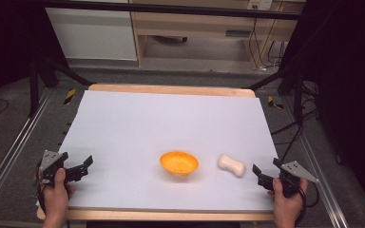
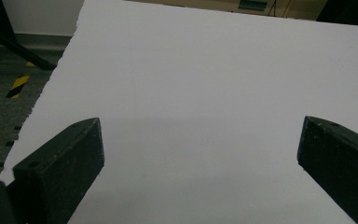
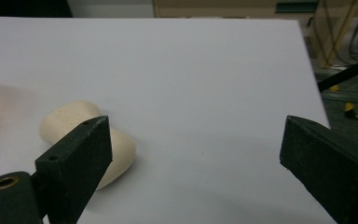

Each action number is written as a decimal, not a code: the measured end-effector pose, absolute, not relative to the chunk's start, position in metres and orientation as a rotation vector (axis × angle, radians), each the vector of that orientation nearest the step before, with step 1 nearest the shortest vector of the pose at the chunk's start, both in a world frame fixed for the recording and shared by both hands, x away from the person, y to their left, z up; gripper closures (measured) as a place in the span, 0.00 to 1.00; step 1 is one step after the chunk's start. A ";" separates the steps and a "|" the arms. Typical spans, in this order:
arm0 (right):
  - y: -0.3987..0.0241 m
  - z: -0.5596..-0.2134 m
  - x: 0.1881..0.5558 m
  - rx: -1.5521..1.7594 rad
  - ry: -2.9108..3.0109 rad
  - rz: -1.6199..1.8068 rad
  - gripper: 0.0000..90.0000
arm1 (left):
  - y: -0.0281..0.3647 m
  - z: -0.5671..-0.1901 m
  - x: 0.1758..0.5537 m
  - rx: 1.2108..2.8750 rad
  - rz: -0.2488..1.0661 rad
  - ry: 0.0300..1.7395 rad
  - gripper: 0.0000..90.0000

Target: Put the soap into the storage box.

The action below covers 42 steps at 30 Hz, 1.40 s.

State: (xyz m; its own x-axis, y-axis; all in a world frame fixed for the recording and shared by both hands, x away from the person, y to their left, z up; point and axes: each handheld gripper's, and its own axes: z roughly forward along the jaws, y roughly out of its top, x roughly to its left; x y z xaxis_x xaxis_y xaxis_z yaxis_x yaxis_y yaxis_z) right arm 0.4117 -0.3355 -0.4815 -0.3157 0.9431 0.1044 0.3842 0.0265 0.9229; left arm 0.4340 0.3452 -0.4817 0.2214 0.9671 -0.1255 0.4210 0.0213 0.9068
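Observation:
An orange bowl (image 1: 179, 163) sits upright on the white table sheet (image 1: 171, 123), near the front middle. To its right lies a cream, bone-shaped block (image 1: 231, 165), also seen in the right gripper view (image 3: 70, 122) partly behind the left jaw. My right gripper (image 1: 265, 171) rests at the front right edge, open and empty, a short way right of the block. My left gripper (image 1: 78, 164) is held at the front left edge, open with nothing between its jaws; the left gripper view has bare sheet (image 2: 205, 93) ahead of them.
The sheet covers a wooden table (image 1: 171, 89) whose edge shows at the back and front. Metal rails (image 1: 9, 156) run along both sides. Black stand legs (image 1: 52, 66) and cables (image 1: 290, 128) sit on the floor beyond the table.

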 end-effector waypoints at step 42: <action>-0.263 -0.435 0.478 0.942 2.685 0.630 0.35 | 0.341 -0.482 0.433 1.594 0.754 1.322 0.00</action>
State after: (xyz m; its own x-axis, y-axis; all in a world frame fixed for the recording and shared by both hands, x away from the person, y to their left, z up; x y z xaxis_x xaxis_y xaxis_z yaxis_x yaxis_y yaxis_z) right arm 0.4784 -0.2631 -0.4347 -0.7679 0.6367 -0.0698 0.5393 0.7015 0.4659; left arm 0.4330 0.3406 -0.4819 0.2407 0.9665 -0.0895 0.4148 -0.0191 0.9097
